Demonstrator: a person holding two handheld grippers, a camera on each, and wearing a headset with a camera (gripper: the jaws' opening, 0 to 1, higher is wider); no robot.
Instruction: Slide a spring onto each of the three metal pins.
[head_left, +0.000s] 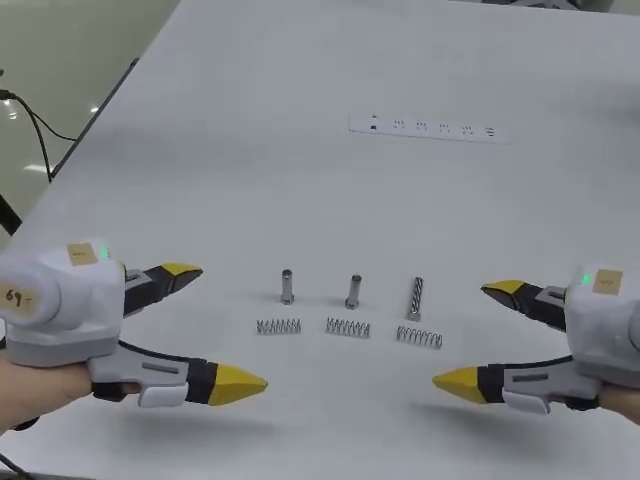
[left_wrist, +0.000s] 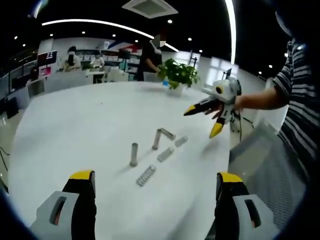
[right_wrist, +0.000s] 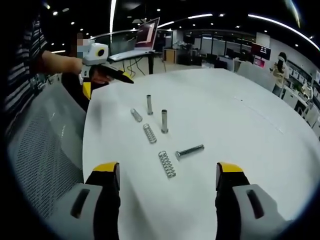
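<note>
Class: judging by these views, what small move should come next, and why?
Probably bring the open right gripper down onto the nearest spring and close on it: it and the left gripper hold nothing, the springs lie loose, and the pins are bare.

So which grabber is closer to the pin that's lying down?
Right. The right gripper sits just beside the lying pin; the left gripper is farther off, past both standing pins.

Left tongs (left_wrist: 156, 176) gape wide before three pins (left_wrist: 134, 154) and three springs (left_wrist: 146, 175) on the white table (left_wrist: 75, 125).
</note>
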